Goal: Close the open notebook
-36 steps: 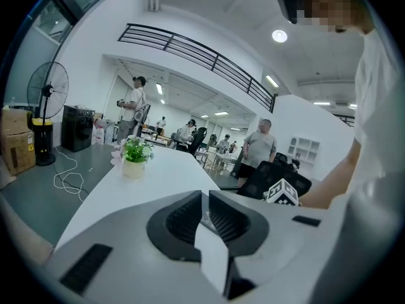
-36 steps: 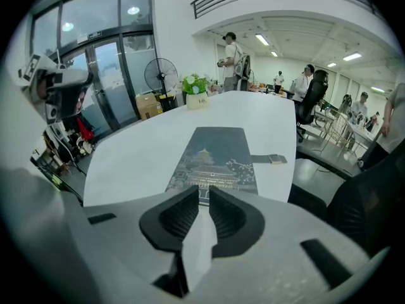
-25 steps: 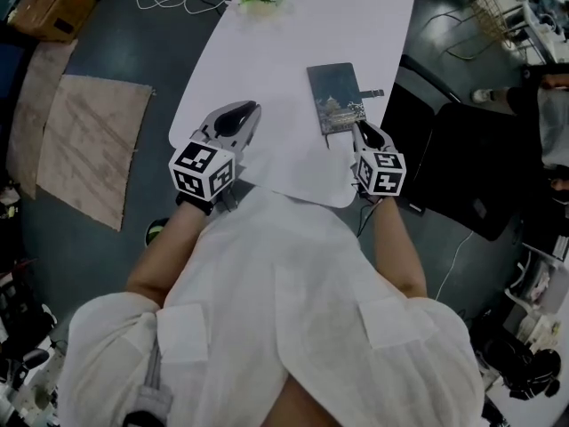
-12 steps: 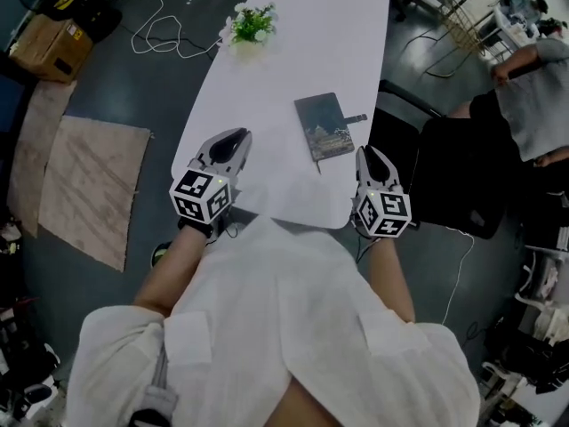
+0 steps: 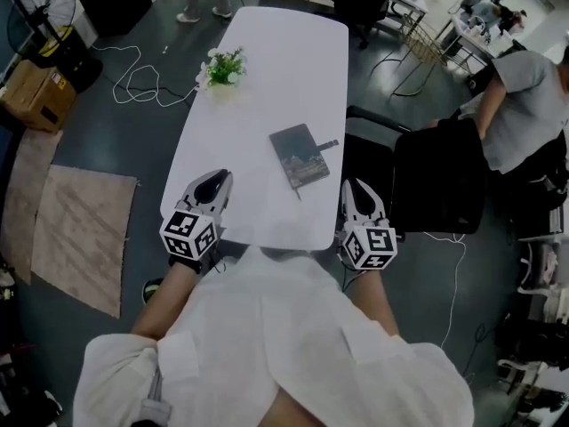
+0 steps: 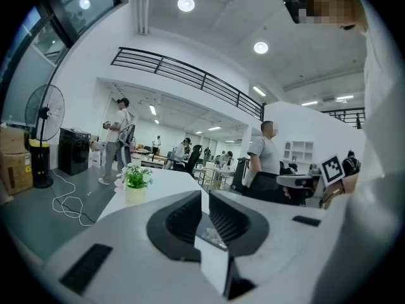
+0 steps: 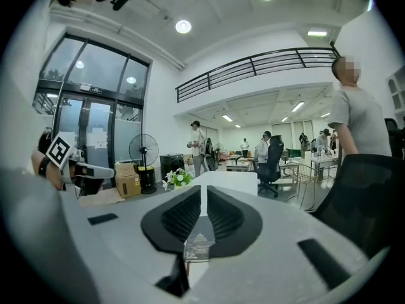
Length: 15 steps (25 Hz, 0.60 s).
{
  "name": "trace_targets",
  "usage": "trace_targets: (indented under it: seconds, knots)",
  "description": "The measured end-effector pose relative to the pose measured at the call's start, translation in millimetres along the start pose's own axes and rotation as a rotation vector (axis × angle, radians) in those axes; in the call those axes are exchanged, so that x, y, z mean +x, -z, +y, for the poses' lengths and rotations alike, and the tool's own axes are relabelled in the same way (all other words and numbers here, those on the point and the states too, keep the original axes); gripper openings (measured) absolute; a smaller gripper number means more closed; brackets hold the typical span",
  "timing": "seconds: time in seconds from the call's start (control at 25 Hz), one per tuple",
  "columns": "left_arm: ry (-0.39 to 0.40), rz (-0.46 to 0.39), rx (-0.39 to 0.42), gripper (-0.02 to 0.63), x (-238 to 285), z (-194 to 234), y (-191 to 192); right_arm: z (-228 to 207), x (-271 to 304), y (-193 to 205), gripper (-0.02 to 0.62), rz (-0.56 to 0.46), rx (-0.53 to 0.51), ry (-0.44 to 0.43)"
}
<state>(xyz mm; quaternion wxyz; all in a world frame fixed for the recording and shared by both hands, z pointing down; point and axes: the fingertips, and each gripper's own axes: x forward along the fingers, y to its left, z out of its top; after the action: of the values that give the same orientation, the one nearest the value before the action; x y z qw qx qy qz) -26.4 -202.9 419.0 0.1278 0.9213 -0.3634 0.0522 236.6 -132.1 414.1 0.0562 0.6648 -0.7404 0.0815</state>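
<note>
The dark notebook [image 5: 300, 156] lies closed and flat on the white table [image 5: 267, 69], near the right edge, with a small tab sticking out of its right side. My left gripper [image 5: 218, 178] hovers at the table's near left corner, jaws together and empty. My right gripper [image 5: 353, 188] is just off the near right edge, short of the notebook; its jaws have just been closing, only a thin slit is left, and nothing is between them. Past each gripper's jaws the notebook [image 6: 211, 236] [image 7: 199, 242] shows some way ahead.
A potted plant [image 5: 222, 65] stands at the table's far left. A black chair [image 5: 436, 185] is right of the table, with a person [image 5: 516, 105] beyond it. A fan [image 5: 40, 12], a cardboard box [image 5: 36, 96] and a floor mat [image 5: 62, 229] are on the left.
Both grippers have pulled back from the notebook toward the near end of the table and risen, the right one more. The head camera now sees more of the room. The notebook stays closed.
</note>
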Motion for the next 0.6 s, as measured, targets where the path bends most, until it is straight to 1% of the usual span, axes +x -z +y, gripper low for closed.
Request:
trace_targets:
  seconds: [0.08,0.2,0.4,0.6]
  knots:
    - [0.006,-0.006,0.007,0.034,-1,-5,0,-3,-7,-2,0.005,-0.009,0.004,0.015]
    - [0.011,-0.018,0.013,0.034,-8,-10,-2,1,-17,-1,0.003,-0.004,0.010,0.023]
    - [0.022,-0.023,0.028,0.034,-19,-20,-4,11,-22,-1,0.002,0.036,-0.047,0.014]
    - [0.026,-0.029,0.040,0.034,-22,-24,-9,13,-27,-3,0.002,0.039,-0.052,0.004]
